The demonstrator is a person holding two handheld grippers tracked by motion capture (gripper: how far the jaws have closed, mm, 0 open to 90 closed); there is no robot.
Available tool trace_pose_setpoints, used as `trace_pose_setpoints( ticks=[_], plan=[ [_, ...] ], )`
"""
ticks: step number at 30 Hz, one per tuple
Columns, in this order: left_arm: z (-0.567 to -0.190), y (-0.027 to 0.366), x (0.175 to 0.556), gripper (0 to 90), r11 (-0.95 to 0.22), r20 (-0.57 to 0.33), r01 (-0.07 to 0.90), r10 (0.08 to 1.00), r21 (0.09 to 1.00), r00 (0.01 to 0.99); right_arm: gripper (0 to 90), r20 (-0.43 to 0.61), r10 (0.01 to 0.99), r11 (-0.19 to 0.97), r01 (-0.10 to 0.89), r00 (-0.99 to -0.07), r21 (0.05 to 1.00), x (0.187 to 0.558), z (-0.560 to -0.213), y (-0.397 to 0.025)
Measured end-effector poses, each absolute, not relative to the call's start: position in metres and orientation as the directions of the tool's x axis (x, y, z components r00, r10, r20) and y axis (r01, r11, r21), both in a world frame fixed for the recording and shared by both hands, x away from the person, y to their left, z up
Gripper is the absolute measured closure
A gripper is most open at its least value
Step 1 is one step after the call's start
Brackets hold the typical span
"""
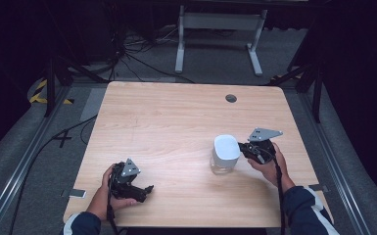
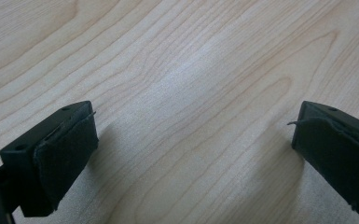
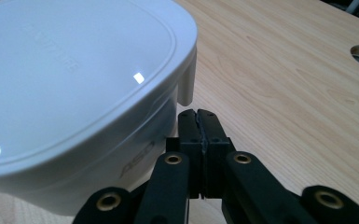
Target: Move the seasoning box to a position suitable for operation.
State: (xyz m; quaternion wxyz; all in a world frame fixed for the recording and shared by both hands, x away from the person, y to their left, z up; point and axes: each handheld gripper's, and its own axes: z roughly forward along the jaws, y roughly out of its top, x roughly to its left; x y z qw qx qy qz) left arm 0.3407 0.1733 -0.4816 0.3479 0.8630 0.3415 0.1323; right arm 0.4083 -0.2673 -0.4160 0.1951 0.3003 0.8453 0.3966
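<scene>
Wood table (image 1: 176,117), dark room behind. Container (image 1: 225,154) with white lid (image 3: 74,70) sits right of centre. Right gripper (image 3: 199,116) jaws pressed together, nothing between them, tips just under lid's tab (image 3: 186,84) — looks like prying step. Left gripper (image 2: 191,140) wide open, empty, resting near front-left edge. Next: lever tab up — steady base with left.

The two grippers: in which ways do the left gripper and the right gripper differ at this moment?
The left gripper has its jaws wide apart with bare table between them; the right gripper has its jaws pressed together. The left gripper is far from the white-lidded container, near the table's front left; the right gripper's tips sit right under the tab of the container's lid. Both are black, and neither grips anything.
</scene>
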Motion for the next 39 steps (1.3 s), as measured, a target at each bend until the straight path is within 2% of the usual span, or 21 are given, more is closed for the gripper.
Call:
trace_pose_setpoints(
  ticks=[14, 33, 39],
  plan=[
    [-0.481, 0.173, 0.341, 0.3, -0.526, -0.009, 0.498, 0.681, 0.689, 0.732, 90.0, -0.095, 0.616, 0.550, 0.340, -0.782, 0.763, 0.387, -0.417, -0.253],
    [-0.482, 0.173, 0.341, 0.3, -0.525, -0.008, 0.497, 0.682, 0.691, 0.731, 90.0, -0.116, 0.479, 0.636, 0.253, -0.870, 0.729, 0.351, -0.415, -0.228],
    [-0.481, 0.173, 0.341, 0.3, -0.524, -0.010, 0.500, 0.684, 0.690, 0.730, 90.0, -0.113, 0.511, 0.600, 0.260, -0.852, 0.756, 0.356, -0.408, -0.239]
  ],
)
